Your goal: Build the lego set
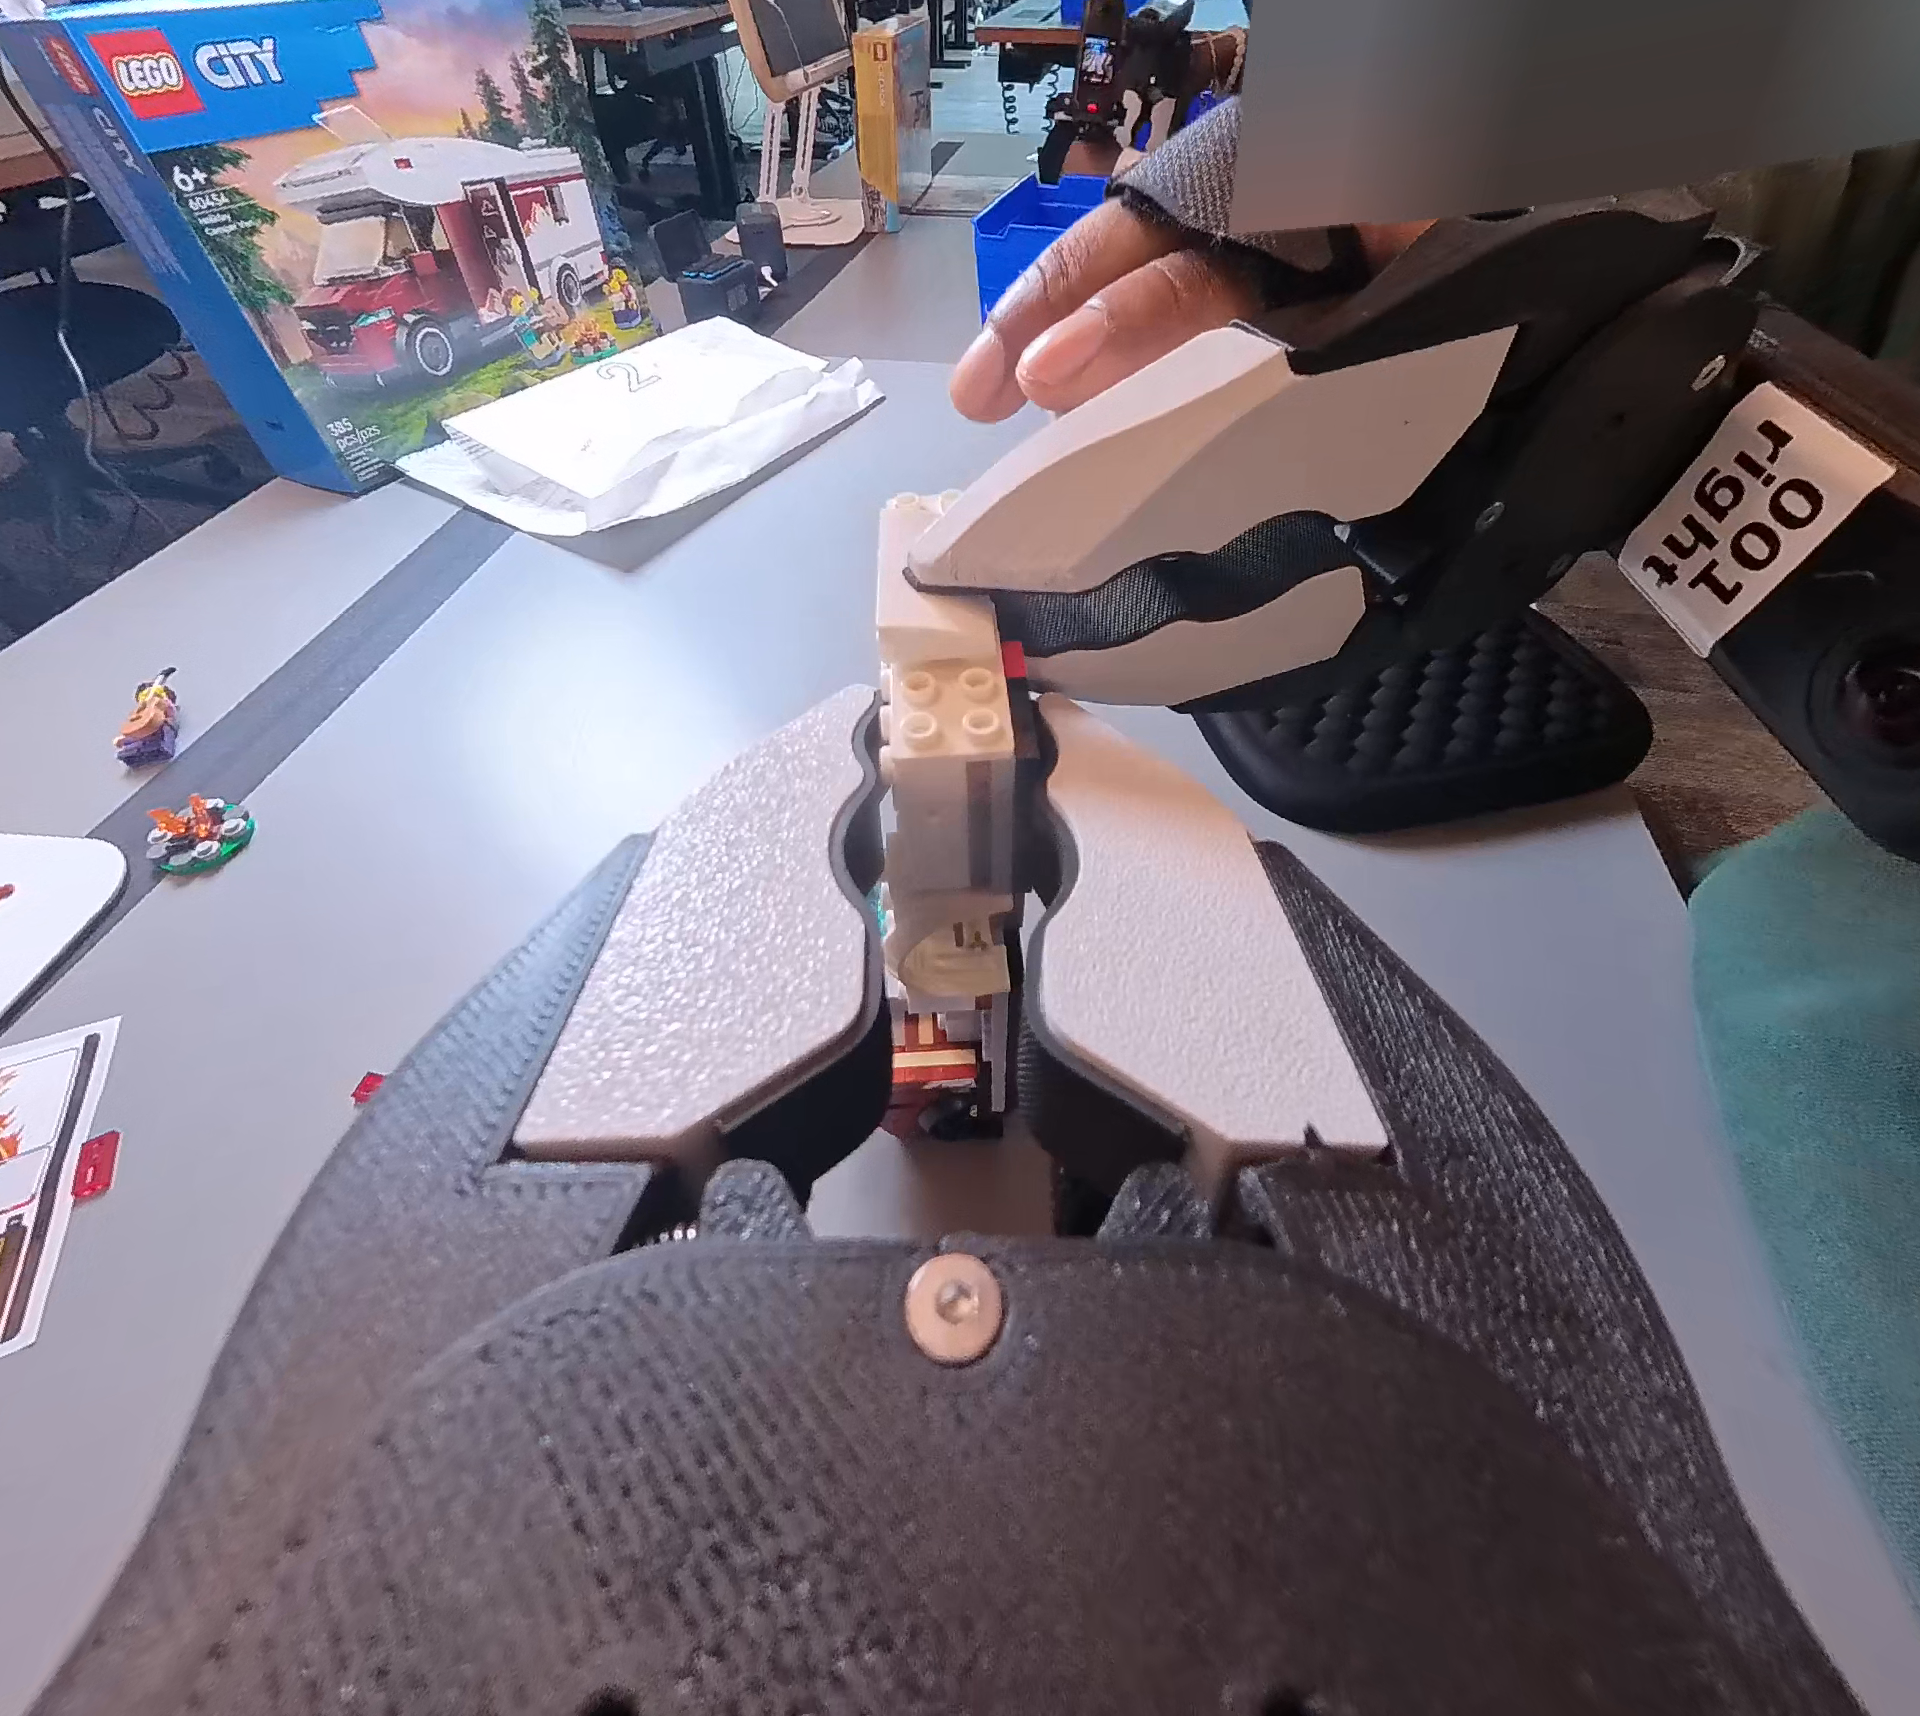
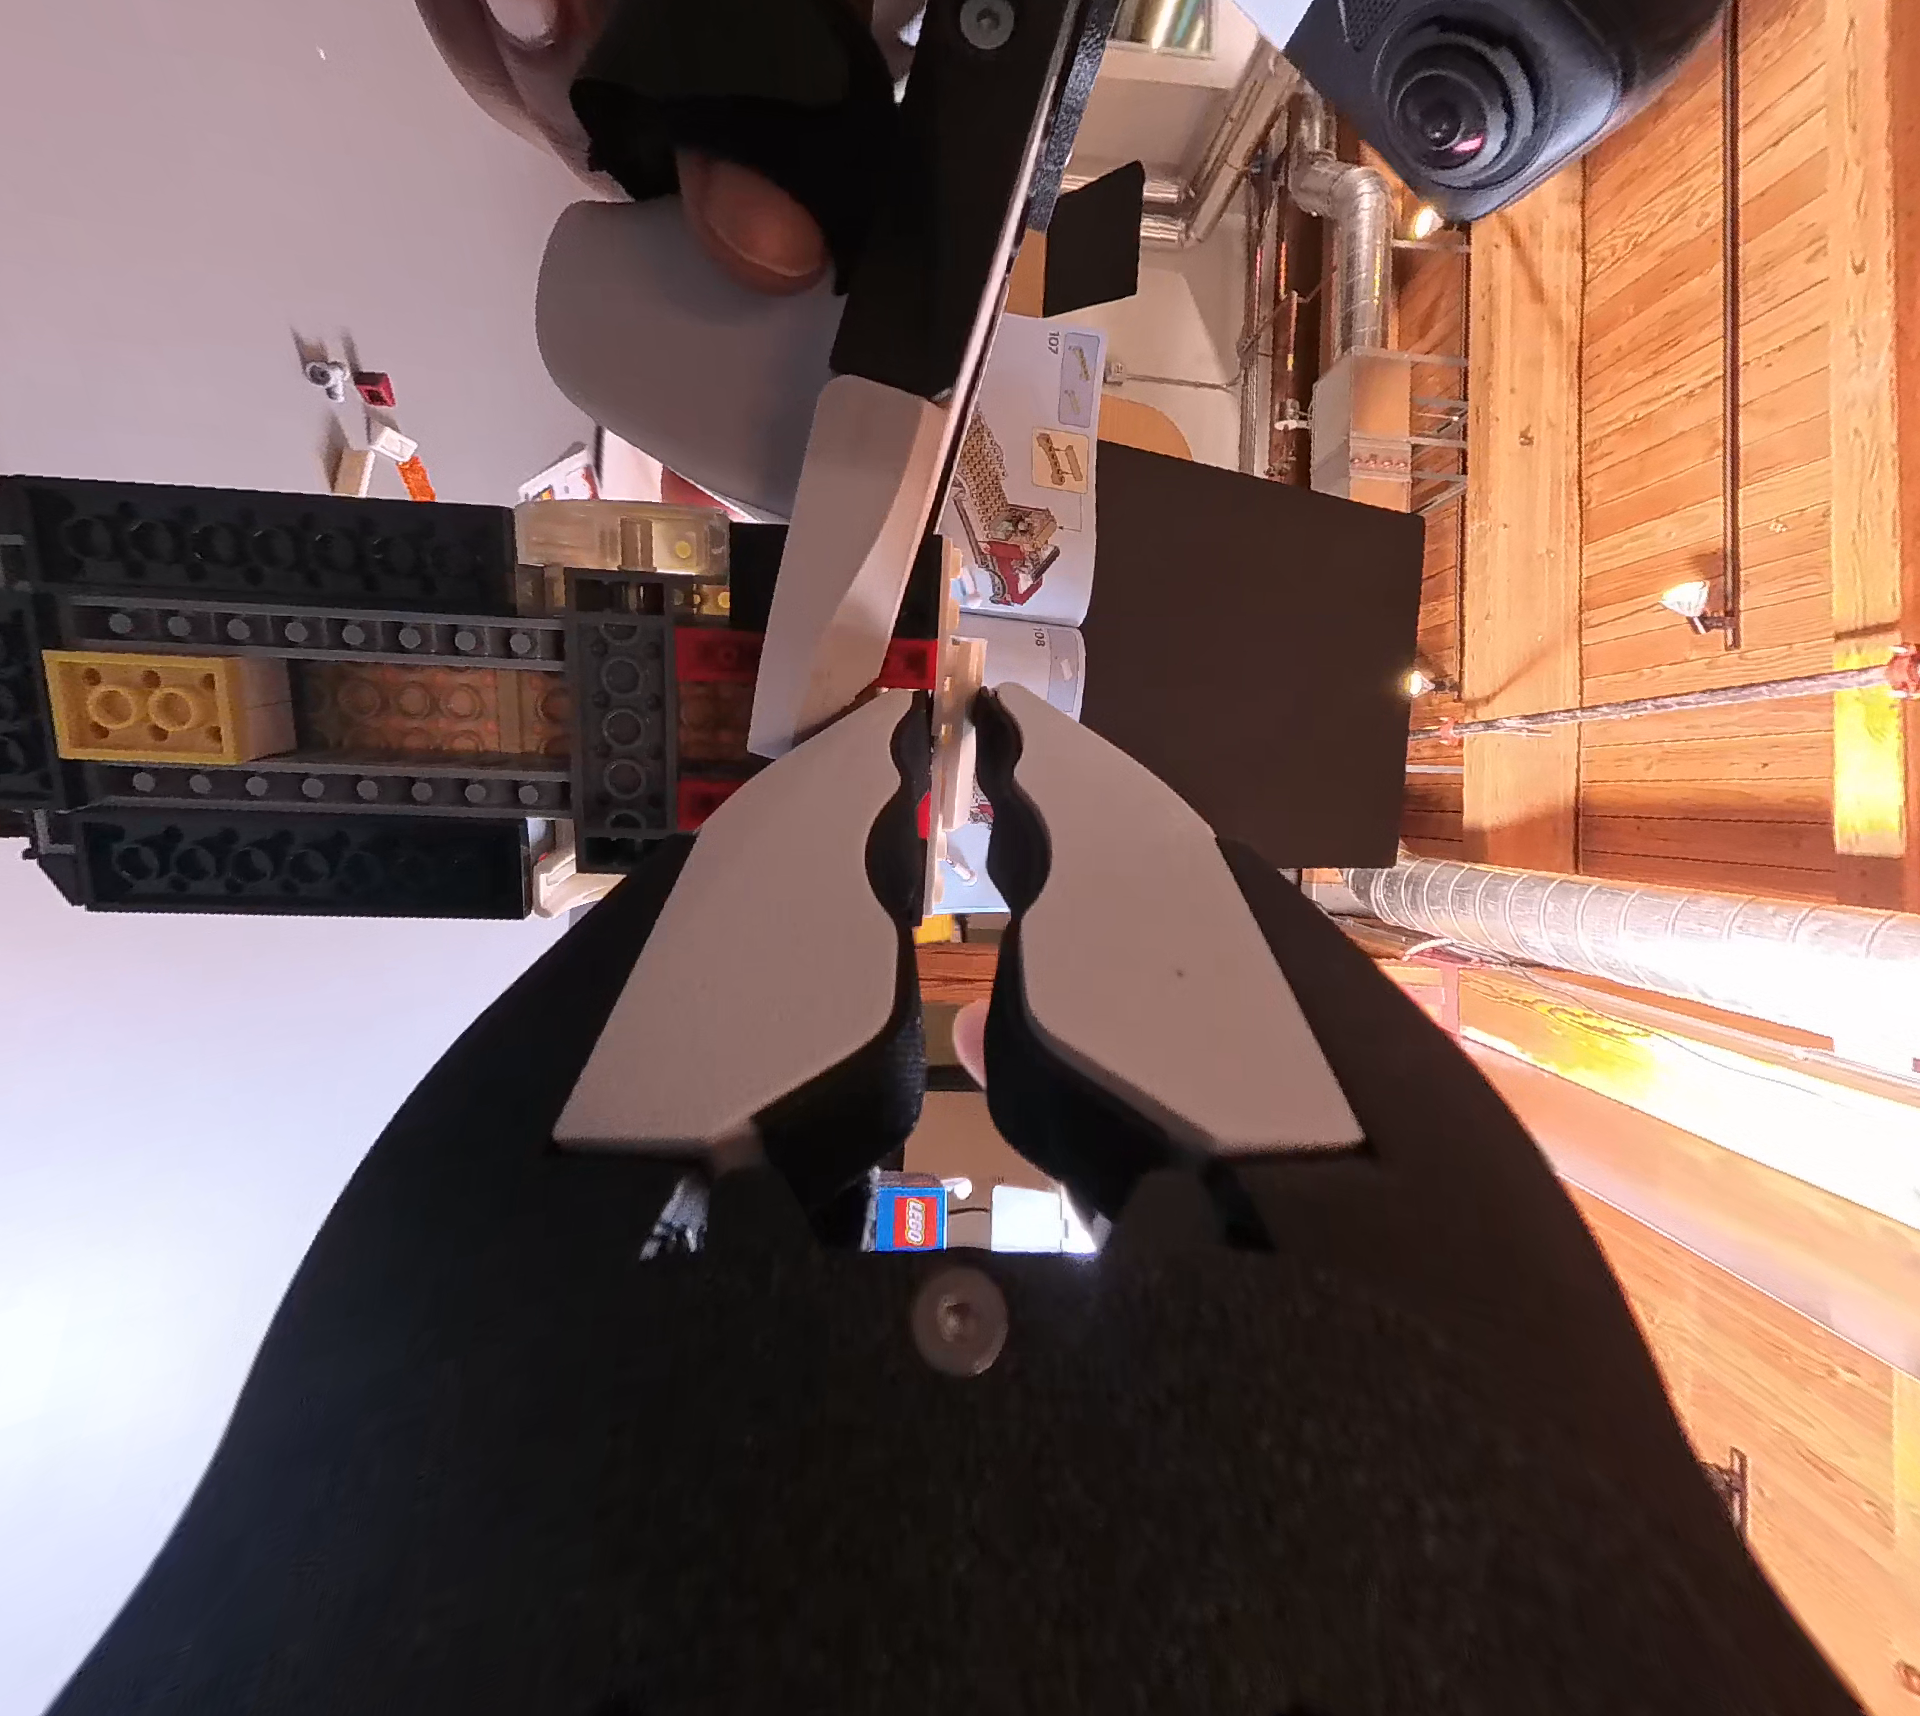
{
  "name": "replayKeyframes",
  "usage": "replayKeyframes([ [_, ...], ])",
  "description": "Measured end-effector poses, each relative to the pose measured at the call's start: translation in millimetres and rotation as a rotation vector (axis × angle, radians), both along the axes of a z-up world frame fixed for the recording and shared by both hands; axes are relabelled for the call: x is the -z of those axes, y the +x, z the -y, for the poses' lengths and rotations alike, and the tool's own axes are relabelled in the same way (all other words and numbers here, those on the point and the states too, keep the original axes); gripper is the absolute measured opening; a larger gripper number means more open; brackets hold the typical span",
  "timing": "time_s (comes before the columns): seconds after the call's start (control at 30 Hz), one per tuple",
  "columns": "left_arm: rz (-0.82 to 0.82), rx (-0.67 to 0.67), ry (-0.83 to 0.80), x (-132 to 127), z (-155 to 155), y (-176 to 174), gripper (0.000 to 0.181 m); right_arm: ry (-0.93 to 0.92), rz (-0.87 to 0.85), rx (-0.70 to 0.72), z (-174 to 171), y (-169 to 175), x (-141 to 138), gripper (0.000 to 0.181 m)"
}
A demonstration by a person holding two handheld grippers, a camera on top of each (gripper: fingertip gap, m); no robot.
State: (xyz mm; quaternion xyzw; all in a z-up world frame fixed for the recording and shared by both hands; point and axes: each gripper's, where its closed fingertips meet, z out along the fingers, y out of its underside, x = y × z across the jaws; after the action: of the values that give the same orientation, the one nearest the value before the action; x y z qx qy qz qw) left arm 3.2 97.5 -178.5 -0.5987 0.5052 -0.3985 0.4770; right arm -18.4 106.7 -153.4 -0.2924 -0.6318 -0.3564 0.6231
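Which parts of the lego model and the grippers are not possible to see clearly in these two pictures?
- Left wrist view: the lego model's sides, hidden by the left gripper.
- Left wrist view: the contact, hidden by the right gripper.
- Right wrist view: the model's left end, cut off by the frame edge.

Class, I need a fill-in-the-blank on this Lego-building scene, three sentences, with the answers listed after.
1. The left gripper is shut on the white, red and black Lego camper model, which it holds over the ____ table.
2. The blue cardboard Lego box stands ____ the white paper parts bag.
3. The right gripper grips the model's ____ end.

Answers: grey; behind; far
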Motion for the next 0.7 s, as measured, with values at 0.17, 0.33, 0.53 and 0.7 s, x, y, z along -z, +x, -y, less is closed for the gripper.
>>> replayKeyframes([
  [0.17,0.007,0.011,0.007,0,1,1,0.024,-0.124,-0.05,-0.006,2,0,0,0.011],
  [0.33,0.013,0.022,0.01,0,0,0,0.024,-0.29,-0.091,-0.045,15,0,-4,0.019],
  [0.53,0.003,0.053,0.051,0,5,2,0.024,-1.16,-0.226,-0.019,18,-1,-12,0.025],
  [0.7,-0.012,0.077,0.09,0,11,2,0.024,-1.536,-0.063,0.097,13,1,-1,0.022],
])
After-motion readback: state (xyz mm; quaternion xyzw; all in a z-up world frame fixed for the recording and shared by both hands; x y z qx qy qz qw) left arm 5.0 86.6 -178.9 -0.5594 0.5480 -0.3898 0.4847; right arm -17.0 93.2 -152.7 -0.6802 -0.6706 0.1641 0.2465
